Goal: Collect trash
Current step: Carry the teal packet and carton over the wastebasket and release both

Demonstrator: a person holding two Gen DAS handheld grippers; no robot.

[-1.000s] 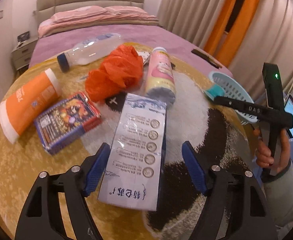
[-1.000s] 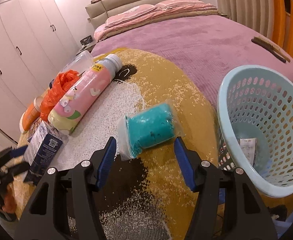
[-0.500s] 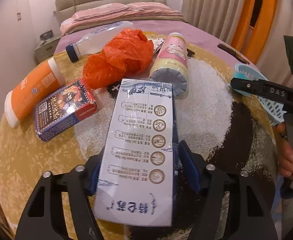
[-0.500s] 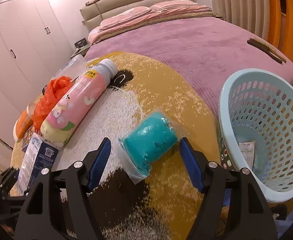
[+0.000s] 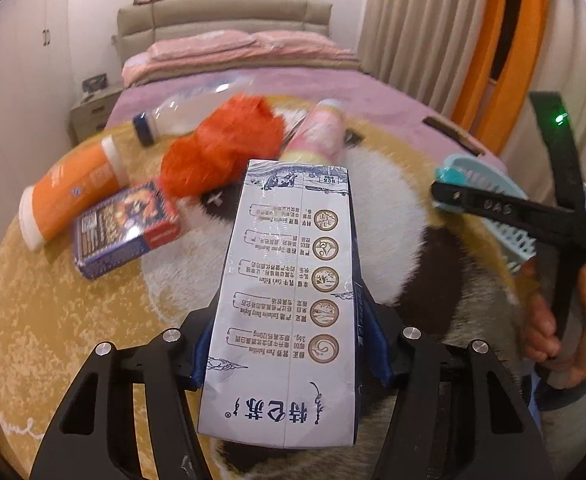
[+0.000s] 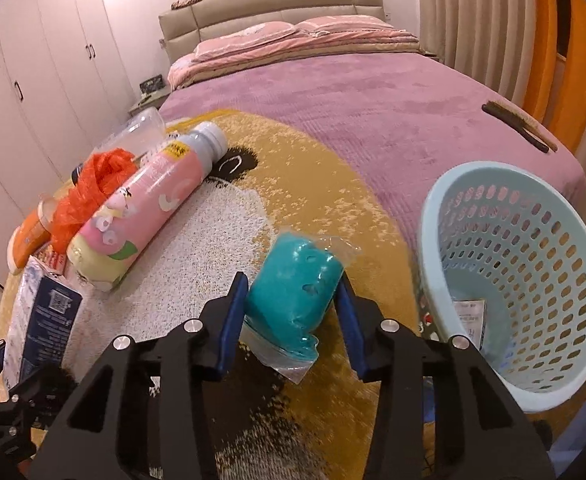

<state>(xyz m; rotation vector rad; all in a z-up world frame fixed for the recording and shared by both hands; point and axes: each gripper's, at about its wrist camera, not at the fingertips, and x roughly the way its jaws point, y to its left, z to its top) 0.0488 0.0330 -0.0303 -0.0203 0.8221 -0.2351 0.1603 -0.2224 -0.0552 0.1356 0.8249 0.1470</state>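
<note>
My left gripper (image 5: 289,344) is shut on a white and blue milk carton (image 5: 289,296) and holds it lifted over the round rug. The carton also shows at the left edge of the right wrist view (image 6: 41,328). My right gripper (image 6: 291,320) is shut on a teal packet in clear plastic (image 6: 293,296), raised off the rug. A light blue perforated basket (image 6: 533,296) stands to its right with a paper scrap inside. On the rug lie a pink bottle (image 6: 149,208), an orange plastic bag (image 5: 221,148), an orange bottle (image 5: 69,192), a small blue box (image 5: 125,228) and a clear bottle (image 5: 177,116).
A bed with a purple cover (image 6: 373,92) lies behind the rug. A dark brush (image 6: 517,128) rests on the bed's right edge. White wardrobes (image 6: 33,60) stand at the left, orange curtains (image 5: 493,40) at the right. The person's hand (image 5: 561,320) holds the right gripper.
My left gripper closed on the milk carton and lifted it. My right gripper closed on the teal packet and raised it off the rug.
</note>
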